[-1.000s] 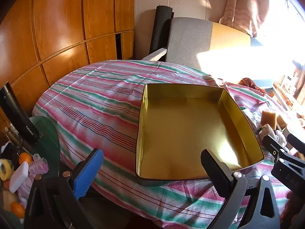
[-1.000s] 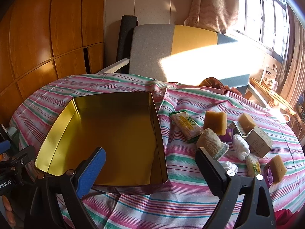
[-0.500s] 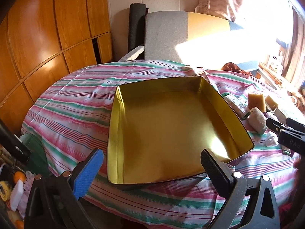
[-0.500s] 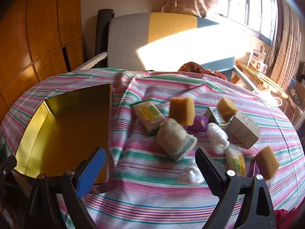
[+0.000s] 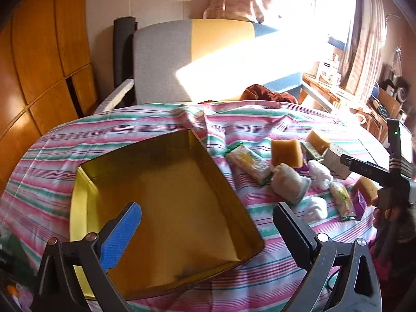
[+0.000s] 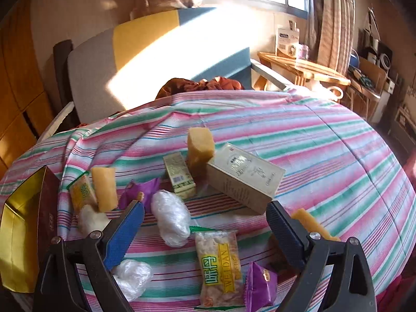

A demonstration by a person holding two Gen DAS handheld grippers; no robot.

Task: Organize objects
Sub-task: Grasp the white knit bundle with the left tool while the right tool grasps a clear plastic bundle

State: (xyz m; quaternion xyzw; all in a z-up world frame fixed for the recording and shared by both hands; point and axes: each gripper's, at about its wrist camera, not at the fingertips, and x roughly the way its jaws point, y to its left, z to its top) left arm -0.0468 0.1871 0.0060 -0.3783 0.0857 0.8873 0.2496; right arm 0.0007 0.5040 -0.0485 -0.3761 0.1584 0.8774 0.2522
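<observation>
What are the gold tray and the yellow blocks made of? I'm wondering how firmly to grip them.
The gold tray looks like thin sheet metal with a glossy lacquered inside: it mirrors the sunlight and has crisp folded walls. The yellow blocks look like sponge or foam: matte, porous-looking, with soft edges, though cake cannot be ruled out.

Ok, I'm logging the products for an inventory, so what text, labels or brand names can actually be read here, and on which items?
"WEIDAN", beside large green characters: yellow label on the clear snack packet.
"DAS": black arm of the right gripper, seen from the left wrist view.
Beige carton: barcode and script, too small to read.
Small green box: barcode and print, blurred.
Purple sachet: logo unreadable.
</observation>
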